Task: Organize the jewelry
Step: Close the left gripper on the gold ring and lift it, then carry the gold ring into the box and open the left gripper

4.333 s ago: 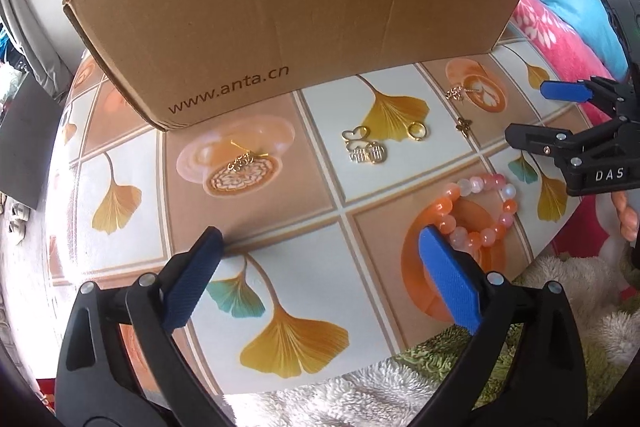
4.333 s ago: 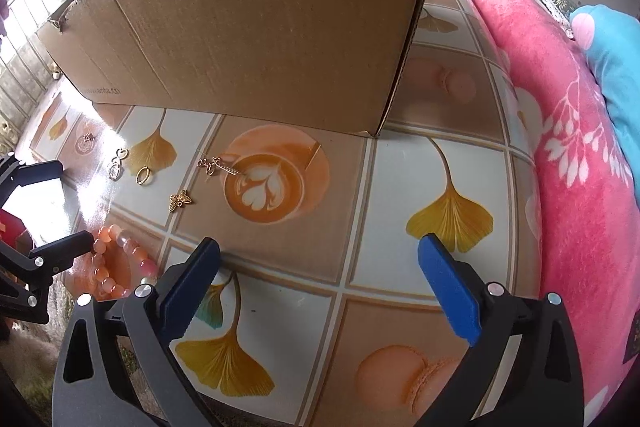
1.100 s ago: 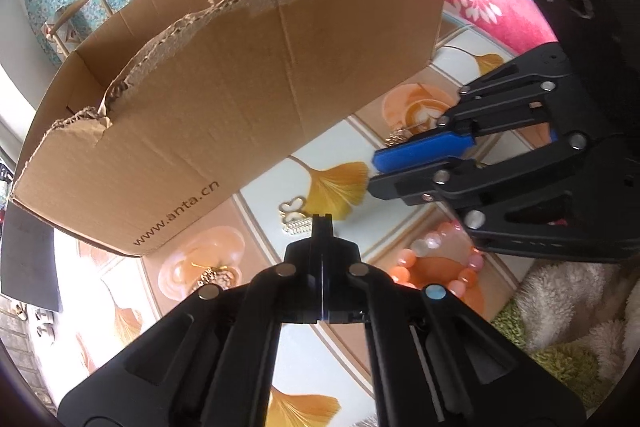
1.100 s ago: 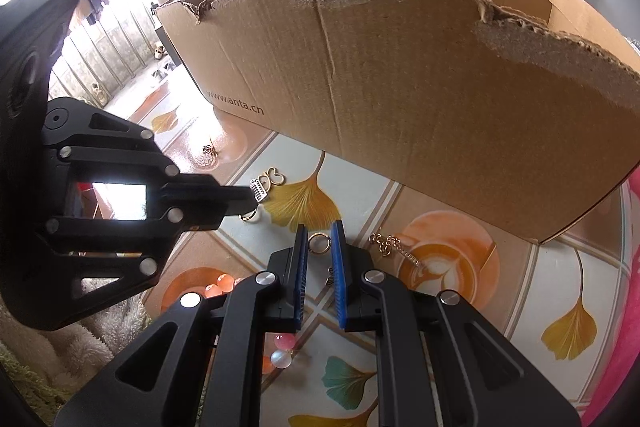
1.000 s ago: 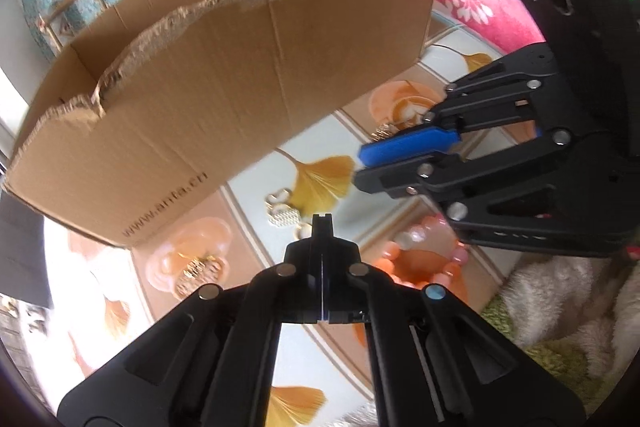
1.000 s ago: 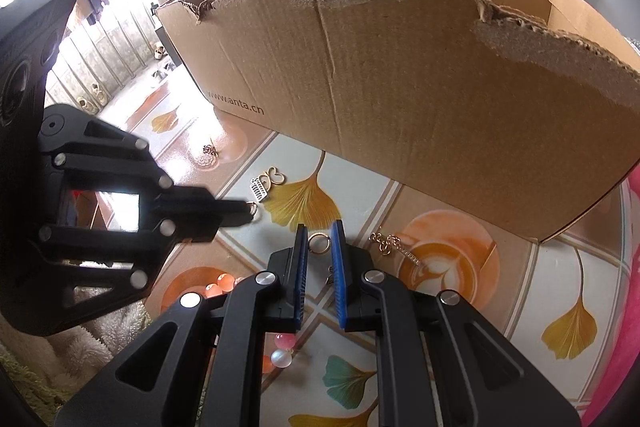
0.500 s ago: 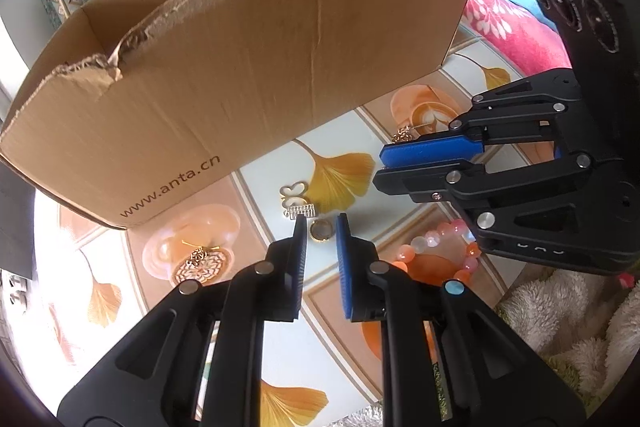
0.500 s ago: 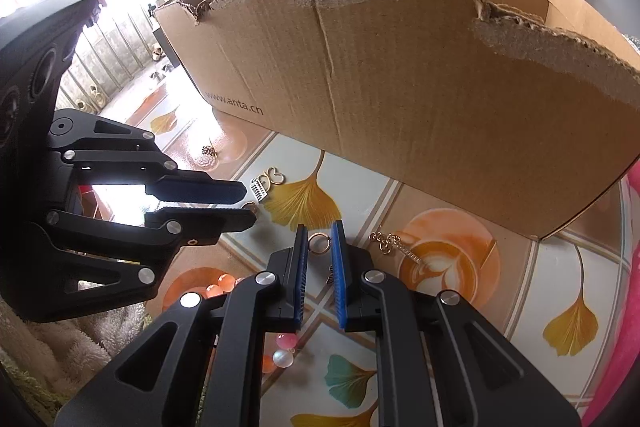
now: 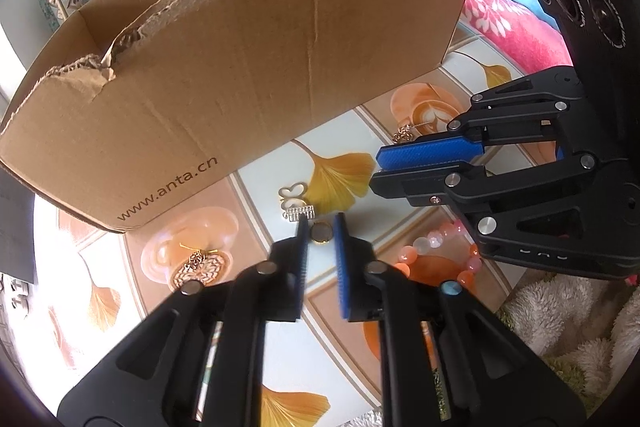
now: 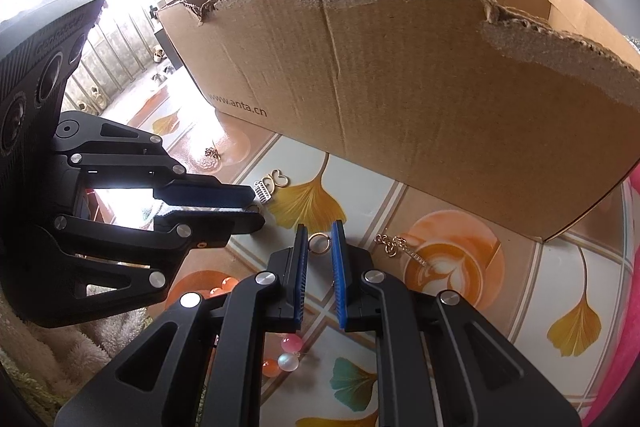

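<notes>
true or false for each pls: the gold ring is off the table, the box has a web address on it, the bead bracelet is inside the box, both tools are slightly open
1. The gold ring is lifted off the table. False: it lies on the table, between the tips of the right tool.
2. The cardboard box has a web address printed on it. True.
3. The bead bracelet is inside the box. False: it lies on the table near the edge.
4. The left tool and the right tool are slightly open. True.
</notes>
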A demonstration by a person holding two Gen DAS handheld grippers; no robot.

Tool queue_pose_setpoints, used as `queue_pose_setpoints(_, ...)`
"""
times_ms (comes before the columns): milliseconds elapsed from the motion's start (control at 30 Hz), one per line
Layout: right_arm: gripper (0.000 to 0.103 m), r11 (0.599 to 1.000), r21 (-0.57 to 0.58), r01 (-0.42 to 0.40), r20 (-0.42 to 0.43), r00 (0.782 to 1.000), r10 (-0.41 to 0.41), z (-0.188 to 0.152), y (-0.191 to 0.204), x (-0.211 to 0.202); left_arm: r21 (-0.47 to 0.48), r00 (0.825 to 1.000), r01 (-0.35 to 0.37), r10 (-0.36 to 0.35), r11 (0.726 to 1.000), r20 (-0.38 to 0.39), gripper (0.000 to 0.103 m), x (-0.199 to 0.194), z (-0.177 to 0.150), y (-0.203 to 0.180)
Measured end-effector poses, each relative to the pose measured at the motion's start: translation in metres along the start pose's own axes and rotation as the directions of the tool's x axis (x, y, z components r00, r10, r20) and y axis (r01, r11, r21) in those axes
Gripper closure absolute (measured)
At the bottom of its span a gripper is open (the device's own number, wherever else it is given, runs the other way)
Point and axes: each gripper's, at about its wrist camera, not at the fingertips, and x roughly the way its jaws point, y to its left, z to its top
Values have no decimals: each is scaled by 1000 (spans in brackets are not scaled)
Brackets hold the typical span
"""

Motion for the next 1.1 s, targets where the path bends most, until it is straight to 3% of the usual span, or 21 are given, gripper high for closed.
queue_pose_setpoints(400,91,1000,2,9,24,1000,-9,1,3,-10,37,999,-6,4,999,51,93,-16,-4,-8)
queue_pose_setpoints(600,91,1000,-19,19,71,997,-17,7,11,-32,16,992,-1,-1,1000,124,93,-48,1,0)
queue_pose_setpoints(700,91,999,-32,-17,106,994,21,16,14,-52,12,983,9,-11,1000,182,93,-72,9,8)
queue_pose_setpoints(900,91,993,-116,-30,252,966,59,63,13,-102,37,950,13,-24,999,311,93,-115,43,37)
queue_pose_setpoints(1033,91,989,-148,-14,265,963,54,104,-9,-103,55,957,53,-66,997,284,93,-107,80,63)
queue_pose_setpoints(1100,91,990,-140,-8,214,976,39,127,-24,-88,63,965,89,-102,994,242,93,-94,99,75)
